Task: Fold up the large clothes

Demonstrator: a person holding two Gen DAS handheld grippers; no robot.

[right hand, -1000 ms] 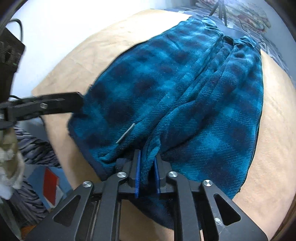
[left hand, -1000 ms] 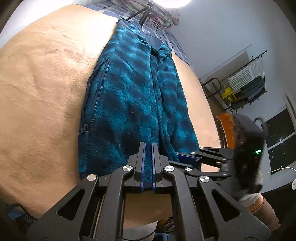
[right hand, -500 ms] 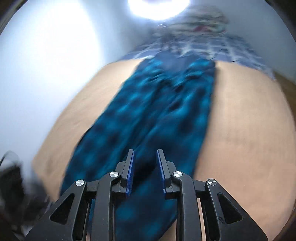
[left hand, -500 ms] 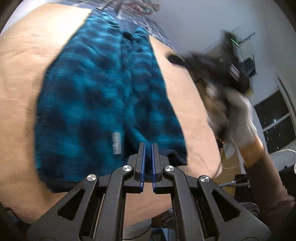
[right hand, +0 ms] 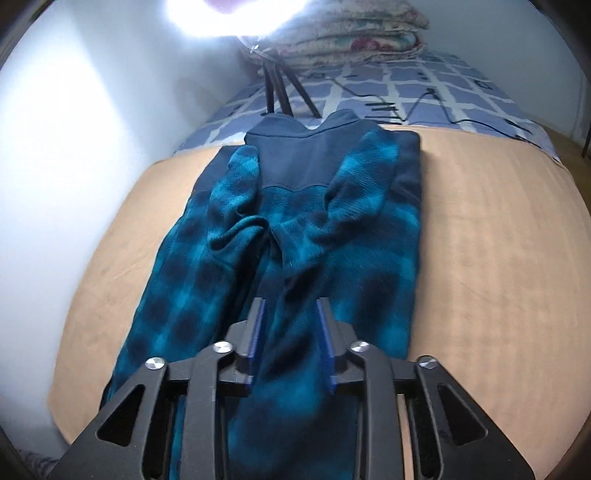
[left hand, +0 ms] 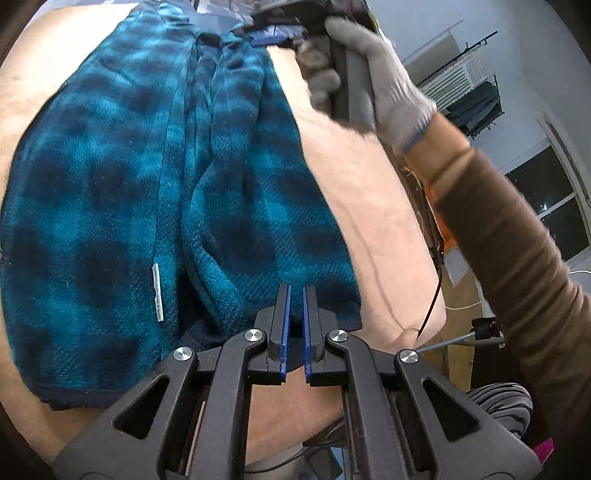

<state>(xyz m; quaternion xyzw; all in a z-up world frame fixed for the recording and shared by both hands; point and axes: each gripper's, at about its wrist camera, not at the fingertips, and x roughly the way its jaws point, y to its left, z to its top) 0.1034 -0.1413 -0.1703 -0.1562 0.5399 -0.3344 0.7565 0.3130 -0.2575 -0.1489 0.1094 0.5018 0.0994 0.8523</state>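
Observation:
A teal and navy plaid fleece jacket (left hand: 110, 206) lies lengthwise on a tan blanket (left hand: 369, 192), sleeves folded in over its body. My left gripper (left hand: 294, 291) hovers over the jacket's near hem, jaws a narrow slit apart, nothing between them. My right gripper (right hand: 290, 306) is open above the jacket (right hand: 295, 236), empty, facing the navy collar end. In the left wrist view the right gripper (left hand: 273, 35) shows held in a gloved hand above the far collar end.
A blue checked bedsheet (right hand: 424, 96) with cables lies beyond the blanket. A tripod (right hand: 280, 88) and folded quilts (right hand: 351, 37) stand at the far end. A white wall (right hand: 74, 129) runs along the left. A rack (left hand: 476, 96) stands at right.
The right gripper let go of the hem, opened and swung up toward the collar end. The left gripper's jaws parted slightly and it moved in over the hem.

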